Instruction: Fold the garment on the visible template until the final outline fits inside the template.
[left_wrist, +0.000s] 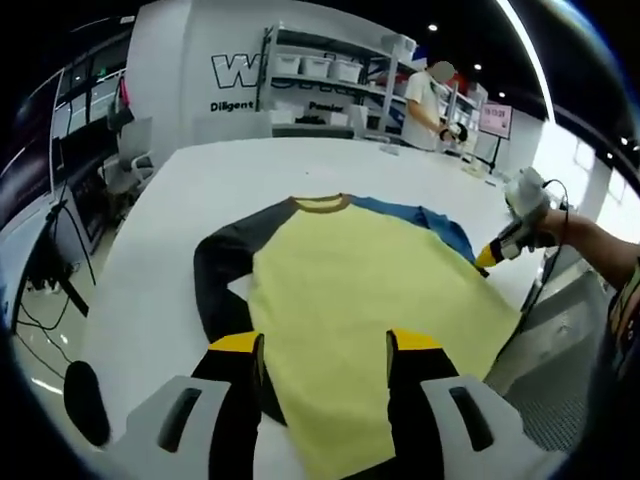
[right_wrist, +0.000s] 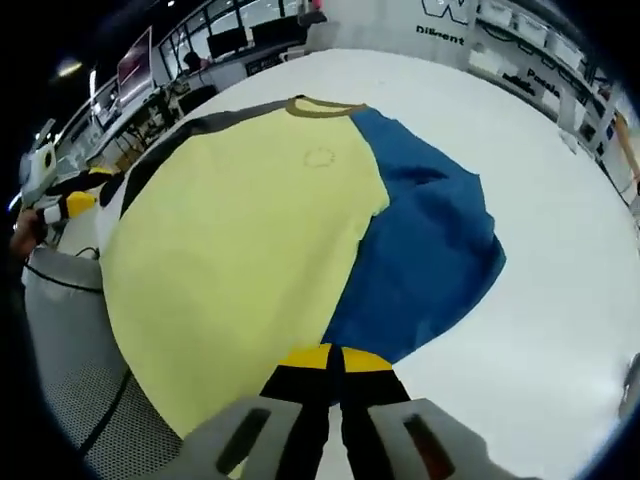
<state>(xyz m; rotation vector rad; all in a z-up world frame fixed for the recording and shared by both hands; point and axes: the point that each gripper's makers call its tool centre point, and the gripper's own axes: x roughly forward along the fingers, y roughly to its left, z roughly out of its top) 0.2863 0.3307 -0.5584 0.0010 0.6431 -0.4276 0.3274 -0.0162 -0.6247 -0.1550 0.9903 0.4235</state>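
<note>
1. White table (left_wrist: 180, 260) fills most of both views, with shelving, a wall with lettering and a person standing at a bench way at the back. I can't make out any template outline on the table.

2. Nearest to me in the left gripper view, my left gripper (left_wrist: 325, 350) hangs over the hem end of the shirt (left_wrist: 370, 290) with its jaws spread wide and nothing between them.

3. In the right gripper view, my right gripper (right_wrist: 335, 358) has its jaws pressed together right at the shirt's side edge, where yellow meets the blue sleeve (right_wrist: 425, 250). Looks clamped on the fabric, I'd say.

4. Handling guess: thin knit, light and floppy, zero stiffness. It'll drape and drag on the table, so pinch edges or corners (hem, sleeve end), not the middle.

5. Shirt lies flat in the middle of the table, dark sleeve (left_wrist: 215, 270) on one side, blue one bunched on the other.

6. Long axis runs hem to collar (left_wrist: 322, 204), collar pointing away from me toward the far wall.
</note>
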